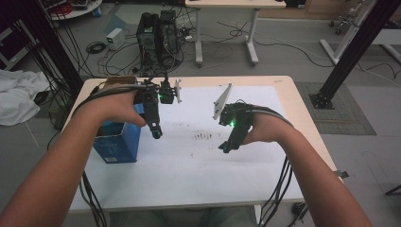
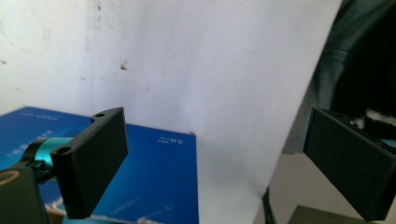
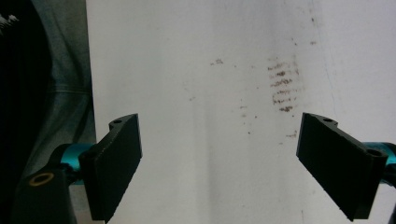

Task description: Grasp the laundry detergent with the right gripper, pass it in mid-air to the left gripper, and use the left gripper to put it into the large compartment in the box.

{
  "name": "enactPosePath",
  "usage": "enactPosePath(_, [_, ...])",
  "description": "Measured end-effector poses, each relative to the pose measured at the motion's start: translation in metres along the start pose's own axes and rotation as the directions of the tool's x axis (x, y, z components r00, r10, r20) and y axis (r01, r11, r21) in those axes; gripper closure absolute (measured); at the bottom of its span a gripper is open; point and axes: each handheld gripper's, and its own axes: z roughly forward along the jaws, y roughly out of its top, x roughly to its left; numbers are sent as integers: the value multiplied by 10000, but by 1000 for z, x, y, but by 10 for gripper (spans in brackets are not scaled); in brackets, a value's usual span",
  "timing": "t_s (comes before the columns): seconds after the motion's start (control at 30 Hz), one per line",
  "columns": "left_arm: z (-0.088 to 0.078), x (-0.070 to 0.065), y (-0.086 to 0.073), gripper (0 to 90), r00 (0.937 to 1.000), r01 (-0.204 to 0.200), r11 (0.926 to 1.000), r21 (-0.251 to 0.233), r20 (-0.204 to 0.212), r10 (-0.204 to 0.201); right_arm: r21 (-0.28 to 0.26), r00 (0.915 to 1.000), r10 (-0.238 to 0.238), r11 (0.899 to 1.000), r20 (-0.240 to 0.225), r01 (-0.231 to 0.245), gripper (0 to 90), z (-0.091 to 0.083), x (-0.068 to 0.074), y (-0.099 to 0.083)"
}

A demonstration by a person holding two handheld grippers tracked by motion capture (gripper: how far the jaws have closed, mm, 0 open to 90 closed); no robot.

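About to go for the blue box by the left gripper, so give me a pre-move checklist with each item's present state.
1. Left gripper jaws apart, nothing between them: ok.
2. Right gripper jaws apart, nothing between them: ok.
3. Blue box on the table, standing near the left edge of the white sheet: ok.
4. Left gripper in contact with the blue box: not ok; in the left gripper view the box lies beyond the jaw, apart from the pads.
5. Right gripper out of the way, over the marked middle of the white sheet: ok.
6. Blue box open or shut, full or empty: cannot tell.
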Motion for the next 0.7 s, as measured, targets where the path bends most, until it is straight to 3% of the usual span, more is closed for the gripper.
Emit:
enactPosePath(0.07, [4,0,4,65,10000,12,10000,-77,-19,-12,184,10000,78,9998,-8,-78,133,1,-2,0])
enactPosePath(0.1, [5,0,5,65,9998,-182,9998,-27,-34,182,276,9999,93,9996,-39,-92,133,1,-2,0])
enactPosePath(0.3, [12,-3,6,65,9981,-484,9985,-242,360,493,604,9999,124,9981,-80,-119,133,3,-5,2])
enactPosePath(0.37, [11,-3,5,65,9979,-590,9980,-246,256,596,716,9999,124,9974,-107,-116,133,5,-5,1])
enactPosePath(0.7, [9,-3,-1,65,9983,-453,9985,-299,360,464,872,9998,178,9960,-21,-175,133,2,-6,-2])
